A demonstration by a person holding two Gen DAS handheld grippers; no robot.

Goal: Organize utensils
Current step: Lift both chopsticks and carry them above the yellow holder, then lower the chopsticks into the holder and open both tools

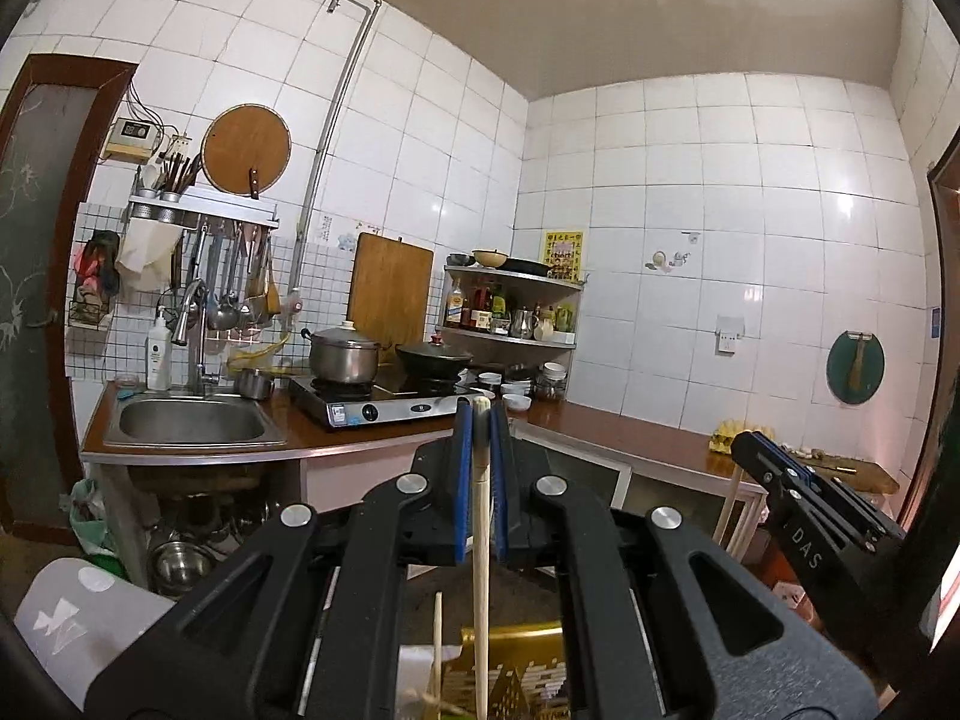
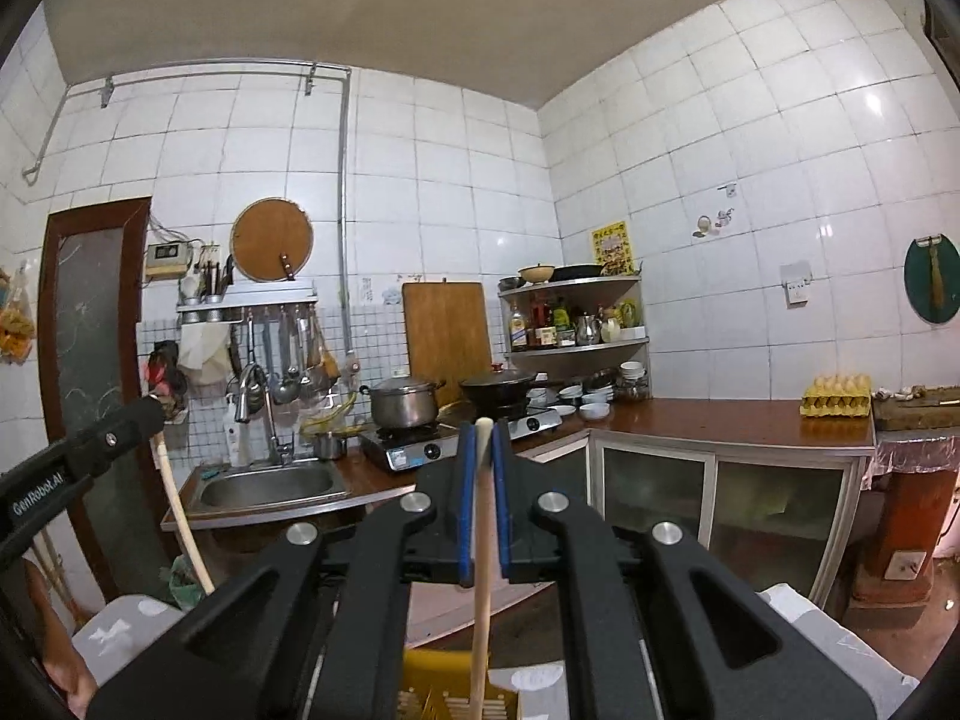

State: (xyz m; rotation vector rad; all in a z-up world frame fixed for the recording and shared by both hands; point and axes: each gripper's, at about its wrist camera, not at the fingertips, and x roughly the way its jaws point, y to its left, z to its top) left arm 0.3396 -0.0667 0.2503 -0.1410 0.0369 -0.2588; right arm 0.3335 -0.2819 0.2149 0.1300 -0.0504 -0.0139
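Left gripper (image 1: 480, 420): its jaws are pinching a pale chopstick (image 1: 480, 540) between the blue pads (image 1: 463, 468); the stick is standing roughly upright, its tip poking just above the fingertips.
Right gripper (image 2: 482, 438): its jaws are likewise pinching a second chopstick (image 2: 482, 552) between blue pads (image 2: 467, 498), the stick running upright through the gap and its rounded end showing just above the tips.
Cross views: the right gripper (image 1: 798, 474) is appearing at the right edge of the left wrist view, with its stick (image 1: 727, 510) hanging down below it; the left gripper (image 2: 108, 438) is appearing at the left edge of the right wrist view, with its stick (image 2: 183, 516) trailing down.
Below the grippers: a yellow slotted holder (image 1: 516, 672) is sitting under the left gripper, with another thin stick (image 1: 437, 648) leaning beside it; whether either held chopstick is touching the holder cannot be told.
Counter (image 2: 708, 420): it is carrying a gas stove (image 2: 420, 447), a steel pot (image 2: 402, 402), a black wok (image 2: 498, 390), small white bowls (image 2: 591, 408) and a yellow egg tray (image 2: 837, 396).
Sink (image 1: 192, 423): it is sitting at the left end of the counter, with ladles hanging on the rack (image 1: 204, 207) above.
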